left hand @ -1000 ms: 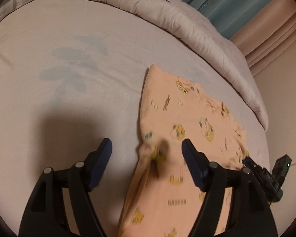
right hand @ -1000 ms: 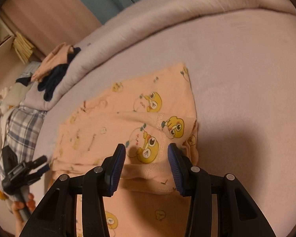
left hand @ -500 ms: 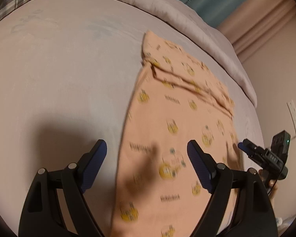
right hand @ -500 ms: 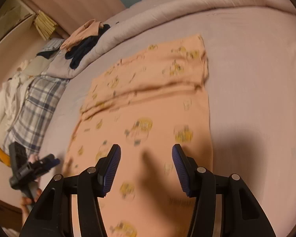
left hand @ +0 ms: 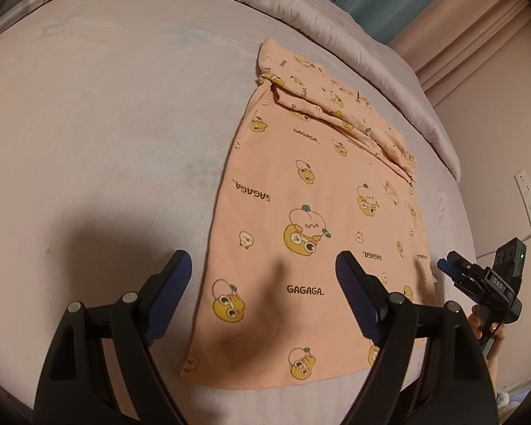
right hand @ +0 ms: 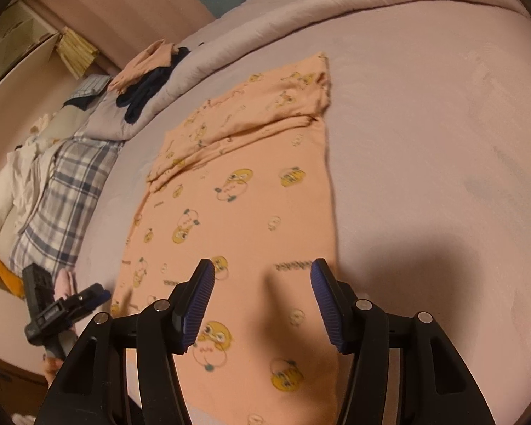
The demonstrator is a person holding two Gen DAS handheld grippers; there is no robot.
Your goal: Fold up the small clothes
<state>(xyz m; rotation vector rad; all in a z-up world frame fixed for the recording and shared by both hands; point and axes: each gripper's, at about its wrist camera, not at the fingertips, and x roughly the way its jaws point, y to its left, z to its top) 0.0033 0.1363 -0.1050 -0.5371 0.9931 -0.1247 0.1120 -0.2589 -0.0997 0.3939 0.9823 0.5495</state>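
- While nothing sits between its fingers, the left gripper hangs wide over the near left edge of the peach cartoon-print garment, clear of the cloth.
- The garment lies flat on the lilac bed sheet, its far end doubled over into 1 folded band.
- At the right, the right gripper hovers above the near hem with its fingers at a middling gap, gripping nothing.
- Judged step: between folds, with both tools free.
- Next, each gripper likely needs to drop to a near corner, pinch only the cloth and carry it toward the folded band.
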